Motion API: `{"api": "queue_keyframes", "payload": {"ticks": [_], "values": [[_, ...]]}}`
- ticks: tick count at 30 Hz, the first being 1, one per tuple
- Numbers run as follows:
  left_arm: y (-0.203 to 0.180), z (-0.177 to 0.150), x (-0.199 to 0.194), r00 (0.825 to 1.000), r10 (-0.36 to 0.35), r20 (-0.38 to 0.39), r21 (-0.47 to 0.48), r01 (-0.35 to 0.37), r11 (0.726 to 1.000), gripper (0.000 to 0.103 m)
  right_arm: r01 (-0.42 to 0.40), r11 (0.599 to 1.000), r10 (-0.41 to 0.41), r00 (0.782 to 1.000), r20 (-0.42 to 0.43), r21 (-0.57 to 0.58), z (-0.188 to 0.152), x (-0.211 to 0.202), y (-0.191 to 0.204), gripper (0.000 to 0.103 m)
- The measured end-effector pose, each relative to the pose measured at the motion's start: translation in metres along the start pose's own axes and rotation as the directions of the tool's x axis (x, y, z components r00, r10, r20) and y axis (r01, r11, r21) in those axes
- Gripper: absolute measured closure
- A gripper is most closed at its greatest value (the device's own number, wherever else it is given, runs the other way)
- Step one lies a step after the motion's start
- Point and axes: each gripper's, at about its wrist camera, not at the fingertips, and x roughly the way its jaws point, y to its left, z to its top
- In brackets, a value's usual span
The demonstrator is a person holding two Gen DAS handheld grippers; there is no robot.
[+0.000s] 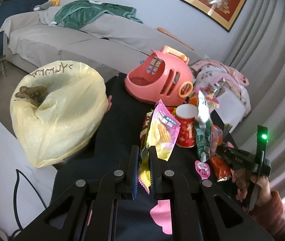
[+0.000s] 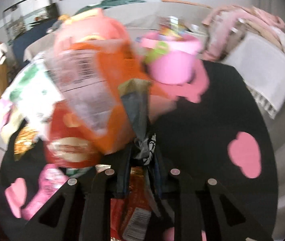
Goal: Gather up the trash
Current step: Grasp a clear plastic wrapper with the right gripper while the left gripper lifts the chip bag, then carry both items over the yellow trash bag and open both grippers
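Spanning the far side of the left view, a grey-covered sofa carries a green towel. Black table, pink shapes on its cloth, bears everything nearer.

Bin: lined with a yellow bag, standing at the table's left edge, mouth open, something brown inside.

Pink helmet-shaped toy: on the table's far part, right of the bin. Pink clothes heaped behind it. Pink bucket, in the right view, sits just beside the toy and holds small bright items.

Trash pile: red paper cup, upright; green wrapper leaning just right of the cup; orange packet lying nearer, beside a small pink heart sticker.

Chip bag, pink and yellow: raised above the table between bin and cup, pinched at its lower edge by the left gripper, fingers narrow around it.

Right gripper: fingers closed on a dark crumpled wrapper standing up between them, with a blurred orange pack just to its left. View heavily blurred; small print unreadable.
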Motion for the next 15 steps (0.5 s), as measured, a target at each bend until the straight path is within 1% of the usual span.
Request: {"api": "queue_keyframes", "payload": {"ticks": [5, 8, 10, 15], "values": [[0.005, 0.010, -0.020, 0.998, 0.004, 0.059, -0.002, -0.004, 1.000, 0.093, -0.045, 0.999, 0.046, 0.997, 0.061, -0.030, 0.010, -0.026, 0.034, 0.084], [0.008, 0.023, -0.036, 0.994, 0.024, 0.110, 0.015, -0.026, 1.000, 0.093, -0.073, 0.996, 0.078, 0.991, 0.109, -0.055, 0.026, -0.049, 0.053, 0.084], [0.012, 0.032, -0.045, 0.989, 0.039, 0.141, 0.018, -0.042, 0.999, 0.093, -0.087, 0.993, 0.097, 0.986, 0.139, -0.075, 0.037, -0.063, 0.066, 0.084], [0.022, 0.063, -0.081, 0.968, 0.092, 0.235, 0.037, -0.103, 0.994, 0.093, -0.125, 0.980, 0.155, 0.967, 0.202, -0.153, 0.066, -0.095, 0.113, 0.084]]}}
